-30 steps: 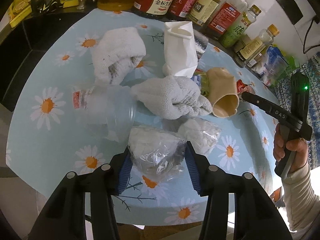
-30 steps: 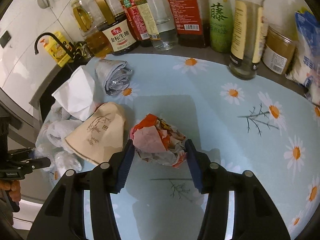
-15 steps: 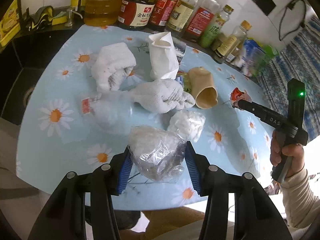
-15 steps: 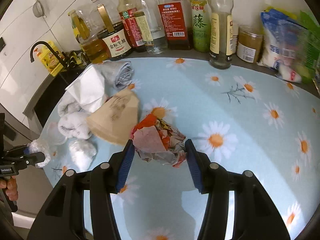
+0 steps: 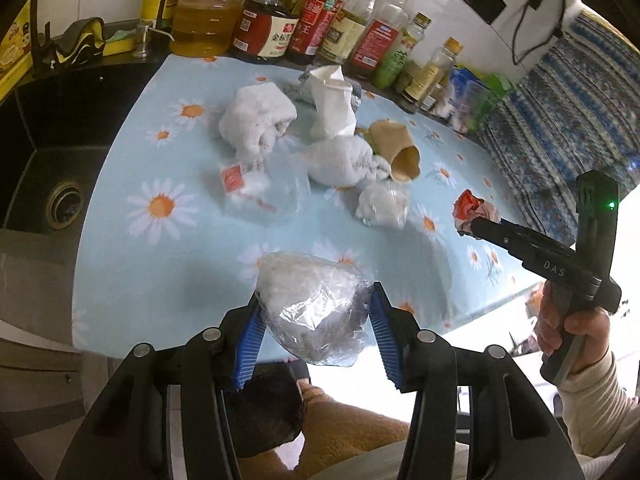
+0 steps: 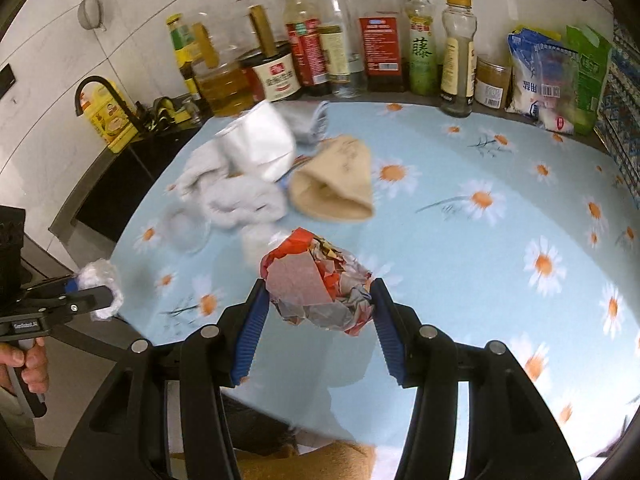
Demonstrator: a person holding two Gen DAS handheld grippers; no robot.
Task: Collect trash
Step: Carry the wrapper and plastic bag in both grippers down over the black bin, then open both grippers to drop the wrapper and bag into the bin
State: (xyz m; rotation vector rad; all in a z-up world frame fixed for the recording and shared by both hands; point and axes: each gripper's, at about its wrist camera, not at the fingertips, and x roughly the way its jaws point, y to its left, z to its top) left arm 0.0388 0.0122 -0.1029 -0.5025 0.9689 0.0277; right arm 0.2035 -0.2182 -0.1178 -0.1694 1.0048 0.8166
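My left gripper (image 5: 314, 320) is shut on a crumpled clear plastic bag (image 5: 312, 304), held above the table's near edge. My right gripper (image 6: 316, 300) is shut on a crumpled red and white wrapper (image 6: 316, 276), also lifted off the table. In the left wrist view the right gripper (image 5: 468, 222) shows at the right with the wrapper (image 5: 470, 206) at its tip. The left gripper (image 6: 100, 292) with its bag (image 6: 98, 276) appears at the left of the right wrist view. More trash lies on the daisy tablecloth (image 5: 180, 248): a white paper bag (image 5: 334, 106), a tan paper cone (image 5: 396, 148), a small plastic wad (image 5: 384, 204).
White cloths (image 5: 256, 120) and a clear plastic cup (image 5: 260, 192) lie among the trash. Several sauce and oil bottles (image 6: 384, 52) line the back edge. A black sink (image 5: 52, 168) is at the left. A patterned curtain (image 5: 560, 128) hangs at the right.
Both grippers have pulled back from the pile toward the table's near edge and risen slightly, each carrying its piece of trash. The table items now look farther away.
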